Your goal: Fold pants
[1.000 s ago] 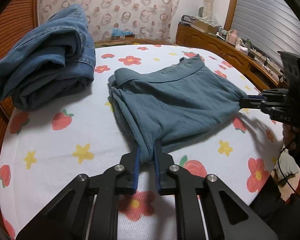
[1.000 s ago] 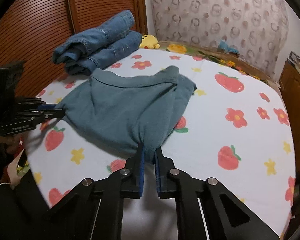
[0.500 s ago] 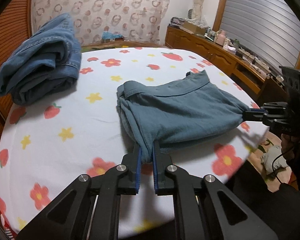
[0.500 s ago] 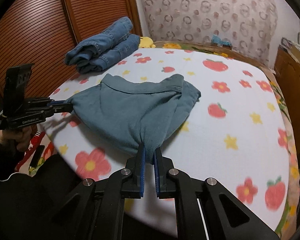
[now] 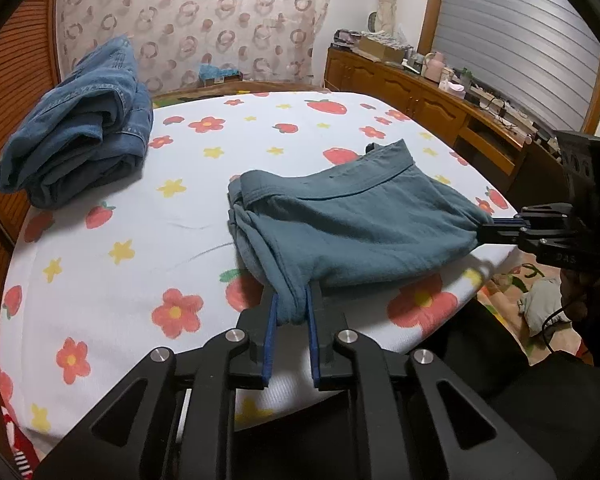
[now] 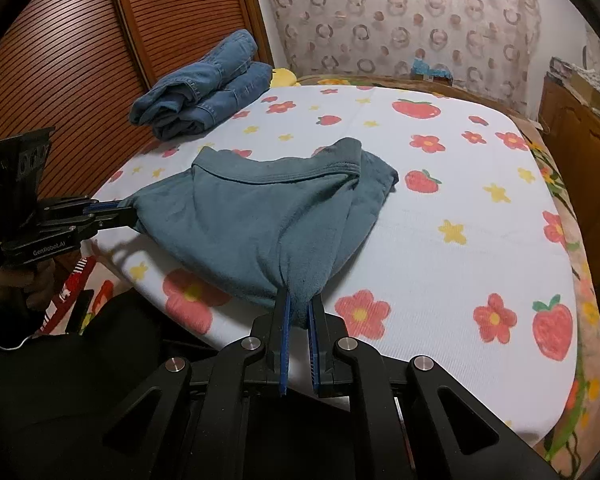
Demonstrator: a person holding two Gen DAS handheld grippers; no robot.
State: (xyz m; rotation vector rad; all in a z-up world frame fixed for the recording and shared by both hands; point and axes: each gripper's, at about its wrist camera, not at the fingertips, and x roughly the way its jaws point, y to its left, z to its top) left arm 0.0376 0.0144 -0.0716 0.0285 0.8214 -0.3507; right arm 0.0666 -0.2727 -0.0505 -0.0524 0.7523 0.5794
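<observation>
Teal pants [image 5: 352, 224] lie folded on the flowered bed sheet [image 5: 120, 260], waistband on the far side, stretched between both grippers at the bed's near edge. My left gripper [image 5: 292, 304] has a bunched corner of the cloth between its blue pads; its jaws are opening slightly and the cloth still fills the gap. My right gripper [image 6: 298, 308] is shut on the other near corner of the pants [image 6: 260, 208]. Each gripper shows in the other's view: the right gripper [image 5: 488, 228] at the right, the left gripper [image 6: 112, 212] at the left, both pinching cloth.
Folded blue jeans [image 5: 80, 128] sit at the far left of the bed, next to a louvred wooden wardrobe [image 6: 60, 60]. A wooden cabinet [image 5: 440, 108] with clutter runs along the right. A person's dark clothing fills the foreground below the bed edge.
Both grippers have dragged the pants toward the bed's near edge, away from the jeans. The gap between the left pads looks a little wider.
</observation>
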